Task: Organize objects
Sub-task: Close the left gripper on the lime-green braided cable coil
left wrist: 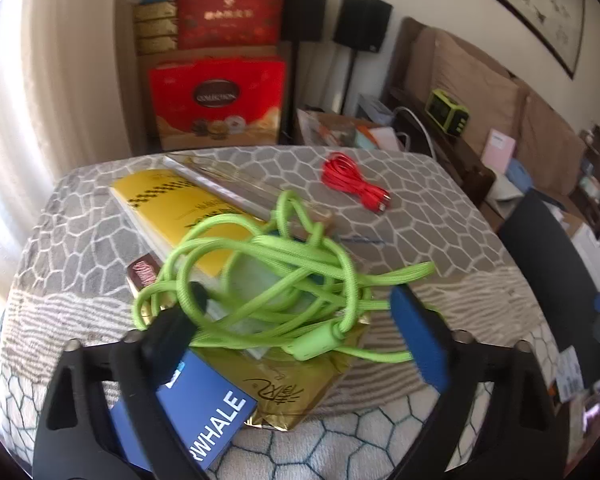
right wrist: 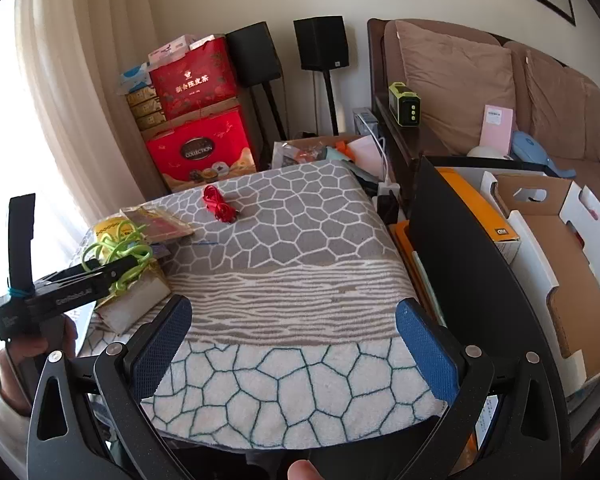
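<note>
On box pile (left wrist: pixel 300 392) | green cable (left wrist: pixel 268 276) tangled, ends rightward

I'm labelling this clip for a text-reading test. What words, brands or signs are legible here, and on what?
"COLLECTION": dark oval on the lower red gift box.
"RWHALE": blue pad of the left gripper, first letters hidden.
Chinese characters, gold on red: upper red gift box.
Gold box: black brush script, not readable.
Yellow booklet: print too blurred.
Left gripper's side, right wrist view: white lettering, too blurred.
Pink card: too small.
</note>
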Demonstrator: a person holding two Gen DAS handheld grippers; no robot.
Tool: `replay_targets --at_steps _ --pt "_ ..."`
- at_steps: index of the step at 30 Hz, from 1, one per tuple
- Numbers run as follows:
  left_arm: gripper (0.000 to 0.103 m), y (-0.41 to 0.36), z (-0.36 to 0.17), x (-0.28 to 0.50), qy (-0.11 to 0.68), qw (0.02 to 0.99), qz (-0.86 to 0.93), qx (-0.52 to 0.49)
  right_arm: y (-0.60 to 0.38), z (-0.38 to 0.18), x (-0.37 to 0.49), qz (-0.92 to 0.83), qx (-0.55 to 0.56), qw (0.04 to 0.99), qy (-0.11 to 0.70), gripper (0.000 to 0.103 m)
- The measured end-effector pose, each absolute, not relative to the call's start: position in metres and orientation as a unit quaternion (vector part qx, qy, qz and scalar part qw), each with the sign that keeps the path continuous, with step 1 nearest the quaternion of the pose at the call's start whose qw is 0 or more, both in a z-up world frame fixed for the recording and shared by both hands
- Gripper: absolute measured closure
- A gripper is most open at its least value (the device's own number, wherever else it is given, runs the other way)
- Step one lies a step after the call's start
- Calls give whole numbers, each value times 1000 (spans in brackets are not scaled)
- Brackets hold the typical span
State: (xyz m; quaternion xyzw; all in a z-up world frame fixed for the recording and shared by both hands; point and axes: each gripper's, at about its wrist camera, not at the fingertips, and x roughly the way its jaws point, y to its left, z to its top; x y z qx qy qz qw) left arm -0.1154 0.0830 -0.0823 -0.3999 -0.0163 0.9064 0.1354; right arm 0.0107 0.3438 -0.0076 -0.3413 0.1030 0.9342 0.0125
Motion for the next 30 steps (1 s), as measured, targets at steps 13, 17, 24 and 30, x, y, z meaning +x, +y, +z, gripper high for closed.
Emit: replay_targets --at_steps 13,17,24,30 --pt "88 72 -85 -100 -28 129 916 -379 360 -26 15 924 -347 2 159 0" --pt "89 75 -79 -97 -19 122 916 -381 359 -33 20 920 -347 -8 183 0" --pt "90 76 -63 -83 -11 136 923 -360 353 -42 25 913 -353 -38 199 0" --pt "90 71 -60 -72 -17 140 925 -354 341 -32 32 924 -331 -58 181 2"
